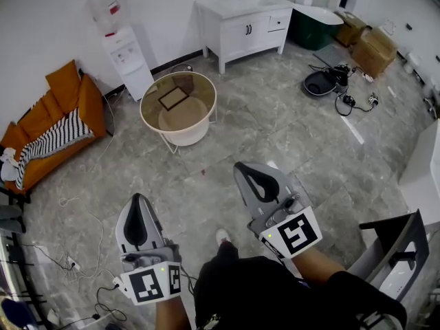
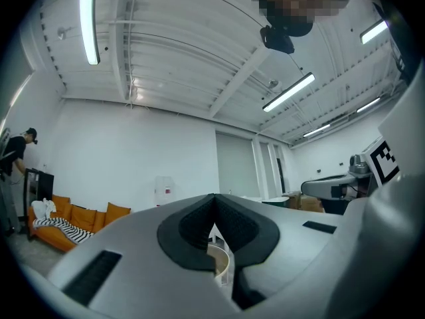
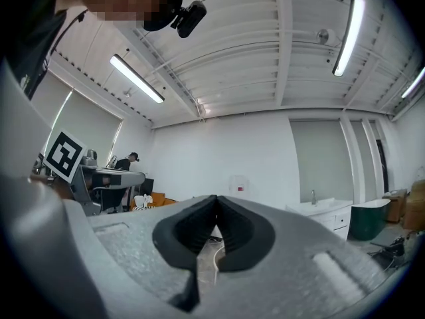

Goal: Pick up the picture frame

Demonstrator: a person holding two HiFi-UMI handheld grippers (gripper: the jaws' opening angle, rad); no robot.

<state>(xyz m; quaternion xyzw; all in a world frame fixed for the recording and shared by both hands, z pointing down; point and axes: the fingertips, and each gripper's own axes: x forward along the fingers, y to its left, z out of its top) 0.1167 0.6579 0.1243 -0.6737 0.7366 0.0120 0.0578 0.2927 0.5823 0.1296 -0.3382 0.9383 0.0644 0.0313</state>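
A dark picture frame (image 1: 173, 98) lies flat on the glass top of a round white side table (image 1: 203, 119), far ahead of both grippers in the head view. My left gripper (image 1: 139, 199) is held low at the lower left, shut, nothing in it. To its right, my right gripper (image 1: 243, 167) is also shut and holds nothing. In the left gripper view the left gripper (image 2: 214, 212) shows its pads meeting, with the table's white rim (image 2: 223, 263) seen just beyond them. The right gripper (image 3: 215, 212) in its own view has its pads pressed together too.
An orange sofa (image 1: 53, 119) with a striped throw stands at the left wall, a water dispenser (image 1: 124, 50) beside it. A white sink cabinet (image 1: 242, 26) is at the back, cardboard boxes (image 1: 372, 49) and cables (image 1: 350, 98) at the right. Cords (image 1: 75, 253) trail over the grey tiled floor.
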